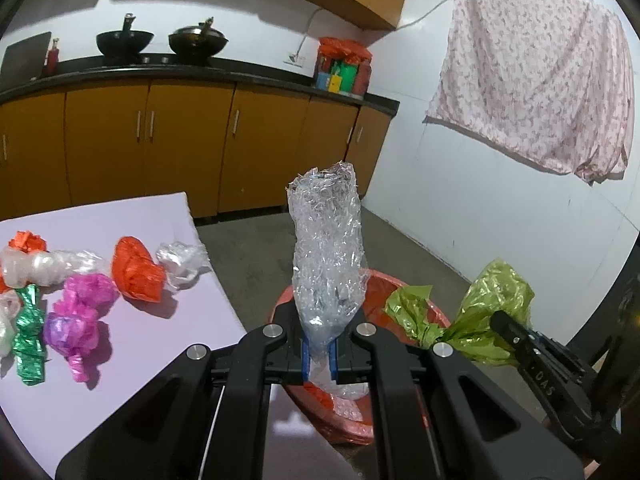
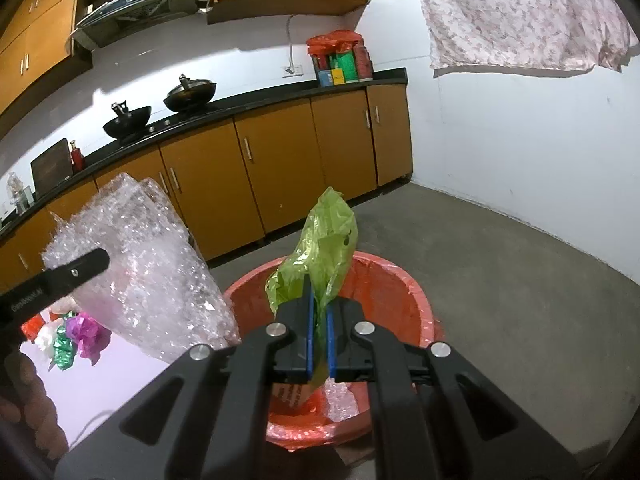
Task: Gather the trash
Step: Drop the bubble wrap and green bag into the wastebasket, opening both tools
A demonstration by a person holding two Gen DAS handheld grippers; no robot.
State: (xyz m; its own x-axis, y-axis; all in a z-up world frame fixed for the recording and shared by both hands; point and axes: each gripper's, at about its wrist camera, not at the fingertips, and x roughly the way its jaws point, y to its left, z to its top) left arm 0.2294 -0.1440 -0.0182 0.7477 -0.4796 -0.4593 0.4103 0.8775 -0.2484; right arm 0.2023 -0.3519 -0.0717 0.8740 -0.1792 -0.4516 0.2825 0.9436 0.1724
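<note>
Left wrist view: left claw point(image 1: 320, 354) pinches crumpled clear plastic point(image 1: 326, 256) over the red-lined bin point(image 1: 420, 304); at 3 o'clock, right claw point(image 2: 319, 346) grips a green plastic bag point(image 2: 324, 248).

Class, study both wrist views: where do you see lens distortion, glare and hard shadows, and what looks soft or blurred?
Left wrist view: fisheye bends the counter into an arc, dark corners; crumpled wrappers cast hard shadows on the white table; the clear plastic glitters. Right wrist view: cabinets curve likewise; the clear plastic shows glare; a hand at lower left is dim and soft.
</note>
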